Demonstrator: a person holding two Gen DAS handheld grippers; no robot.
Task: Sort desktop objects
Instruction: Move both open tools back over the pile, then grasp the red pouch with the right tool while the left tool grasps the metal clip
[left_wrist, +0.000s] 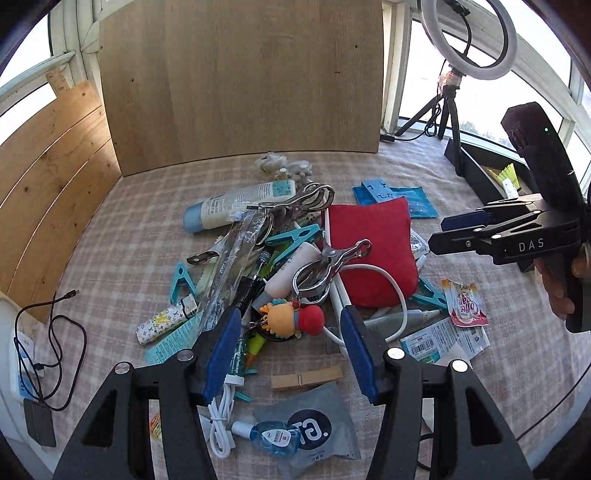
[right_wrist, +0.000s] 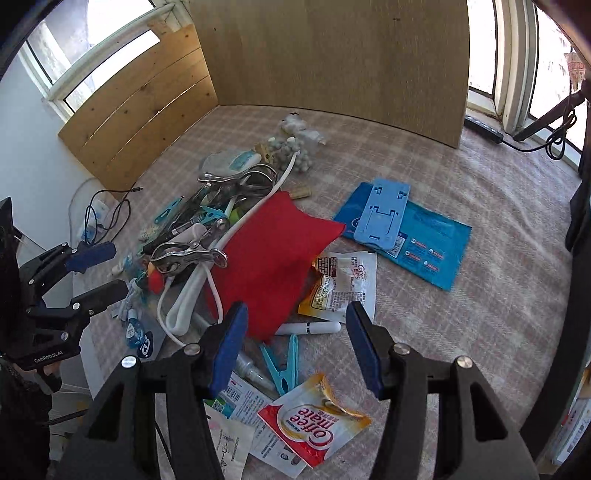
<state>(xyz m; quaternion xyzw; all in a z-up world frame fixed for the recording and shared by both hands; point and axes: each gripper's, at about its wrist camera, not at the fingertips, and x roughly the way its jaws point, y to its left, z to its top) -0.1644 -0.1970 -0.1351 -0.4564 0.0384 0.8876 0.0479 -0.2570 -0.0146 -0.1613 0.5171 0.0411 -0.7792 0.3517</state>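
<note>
A pile of small objects lies on the checked tablecloth (left_wrist: 122, 229). A red cloth pouch (left_wrist: 373, 251) (right_wrist: 273, 251) sits in its middle, with metal clips (left_wrist: 325, 266) (right_wrist: 184, 254), a white lotion tube (left_wrist: 240, 206) and teal pegs (left_wrist: 295, 234) around it. My left gripper (left_wrist: 291, 350) is open and empty, hovering over a cartoon keychain figure (left_wrist: 295, 319). My right gripper (right_wrist: 297, 343) is open and empty above a white pen (right_wrist: 310, 328) and a teal peg (right_wrist: 282, 363). Each gripper shows in the other's view, the right one (left_wrist: 454, 230) and the left one (right_wrist: 99, 269).
A wooden board (left_wrist: 240, 81) stands at the back and pine planks (left_wrist: 48, 177) at the left. A ring light on a tripod (left_wrist: 469, 40) stands back right. A blue phone stand (right_wrist: 384, 214) lies on a blue packet (right_wrist: 436, 243). Coffee-mate sachets (right_wrist: 314, 421), a black cable (left_wrist: 55, 332) and a wooden peg (left_wrist: 306, 376) lie about.
</note>
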